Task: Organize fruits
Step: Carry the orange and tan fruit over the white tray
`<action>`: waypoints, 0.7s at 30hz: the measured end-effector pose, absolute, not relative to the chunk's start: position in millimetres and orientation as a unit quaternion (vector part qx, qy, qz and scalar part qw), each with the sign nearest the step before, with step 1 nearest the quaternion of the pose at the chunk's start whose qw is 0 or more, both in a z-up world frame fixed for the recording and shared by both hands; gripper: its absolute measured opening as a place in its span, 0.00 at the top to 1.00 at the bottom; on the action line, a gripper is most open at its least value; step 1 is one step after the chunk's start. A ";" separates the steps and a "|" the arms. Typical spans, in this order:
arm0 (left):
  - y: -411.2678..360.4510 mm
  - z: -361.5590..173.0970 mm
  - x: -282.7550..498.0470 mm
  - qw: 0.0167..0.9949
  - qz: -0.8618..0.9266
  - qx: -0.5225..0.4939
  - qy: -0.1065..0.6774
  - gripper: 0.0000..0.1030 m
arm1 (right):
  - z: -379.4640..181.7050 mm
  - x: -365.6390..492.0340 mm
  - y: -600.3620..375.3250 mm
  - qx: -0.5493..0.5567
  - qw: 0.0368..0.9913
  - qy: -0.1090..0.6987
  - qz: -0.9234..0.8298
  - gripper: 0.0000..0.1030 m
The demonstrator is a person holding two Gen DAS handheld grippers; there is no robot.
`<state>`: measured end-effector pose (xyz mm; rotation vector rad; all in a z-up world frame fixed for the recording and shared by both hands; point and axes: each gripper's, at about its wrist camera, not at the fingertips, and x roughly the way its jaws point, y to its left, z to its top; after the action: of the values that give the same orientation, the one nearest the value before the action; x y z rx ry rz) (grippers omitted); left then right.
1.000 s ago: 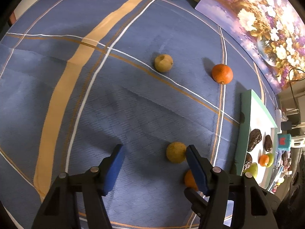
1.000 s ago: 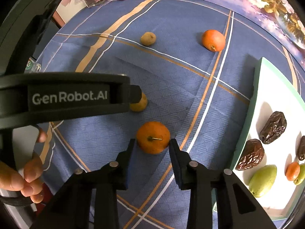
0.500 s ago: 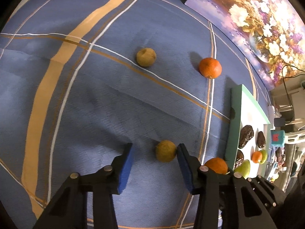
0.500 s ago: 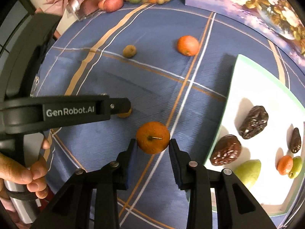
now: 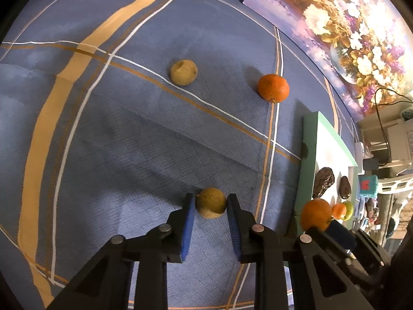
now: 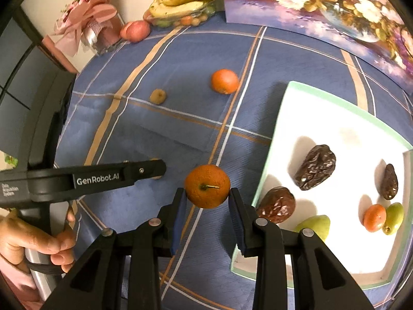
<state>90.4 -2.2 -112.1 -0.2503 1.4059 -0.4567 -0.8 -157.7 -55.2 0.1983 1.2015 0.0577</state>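
The right tongs [image 6: 206, 204] grip a round orange [image 6: 207, 186] between their blue pads, its short stem facing the camera and its dimpled skin bright under the light. It is held above the blue checked cloth [image 6: 180, 118] of the bench, just left of the green-rimmed white tray [image 6: 284, 118].

The left tongs [image 5: 210, 206] are closed to the width of a small tan-brown fruit [image 5: 211, 202], dull and rough-skinned, that sits on the cloth [image 5: 129, 155]. Both pads appear to touch its sides, though from this low angle I cannot be sure of the grip.

Farther off on the cloth lie a second tan fruit [image 5: 183, 72] with a dimple on top and another orange [image 5: 273, 88], well apart from each other.

The right wrist view looks down into the tray: three wrinkled dark dates [image 6: 315, 166], a green pear-like fruit [image 6: 316, 226], and a small orange fruit [image 6: 374, 217] touching a green olive-like one [image 6: 393, 218]. It also shows the person's left hand [image 6: 38, 242] on the grip of the left tool, and at the back of the bench bananas [image 6: 183, 1], a red apple [image 6: 135, 31] and a pink bow-tied gift [image 6: 85, 25]. The left wrist view gives only the tray's edge [image 5: 306, 170], but shows the held orange [image 5: 316, 214] from the side, level with the tray rim.
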 end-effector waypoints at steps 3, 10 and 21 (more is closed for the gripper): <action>2.3 -103.3 89.2 0.741 -0.207 -0.113 0.628 0.74 | -47.7 -6.8 -172.7 0.109 0.825 0.554 0.019 0.66; -10.4 -83.6 81.2 0.756 -0.226 -0.090 0.608 0.74 | -39.9 -18.4 -211.8 0.145 0.829 0.539 -0.029 0.66; -61.7 -59.5 55.2 0.753 -0.294 -0.036 0.587 0.74 | -34.9 -41.6 -266.4 0.164 0.823 0.530 -0.126 0.66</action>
<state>55.2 -61.7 -59.5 -0.0776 1.2811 -0.6416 -41.6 -266.3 -34.9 0.3482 1.1268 -0.2671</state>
